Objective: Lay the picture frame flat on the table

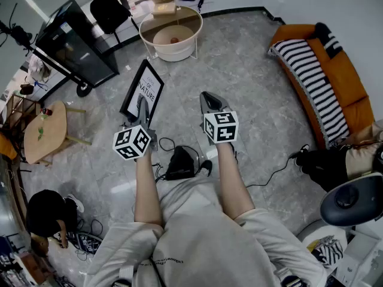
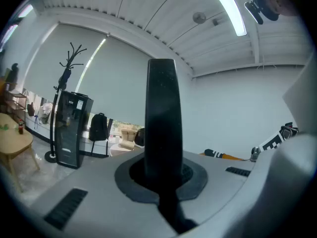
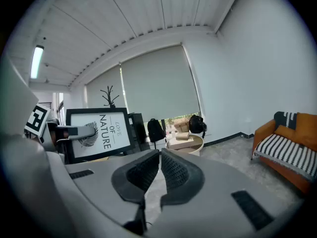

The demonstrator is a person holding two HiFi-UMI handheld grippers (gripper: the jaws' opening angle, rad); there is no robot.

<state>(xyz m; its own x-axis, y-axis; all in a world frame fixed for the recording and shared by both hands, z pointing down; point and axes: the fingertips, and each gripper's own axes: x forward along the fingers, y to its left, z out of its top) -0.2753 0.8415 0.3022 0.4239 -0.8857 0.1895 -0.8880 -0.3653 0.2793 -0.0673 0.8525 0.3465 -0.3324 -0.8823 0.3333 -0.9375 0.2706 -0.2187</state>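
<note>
nearby, white tub (image 1: 173, 55) holds brown item (image 1: 174, 40); left gripper (image 1: 142, 105) clamps picture frame (image 1: 147, 82)

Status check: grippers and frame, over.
Left gripper shut on picture frame, held up, not on a table. Right gripper shut, empty. Cables on floor below.

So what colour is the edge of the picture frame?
Black, around a white picture. The picture frame shows best in the right gripper view.

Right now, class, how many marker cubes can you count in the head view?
2. One marker cube rides on the left gripper, left of centre; the other on the right gripper, right of centre. None appears hidden.
</note>
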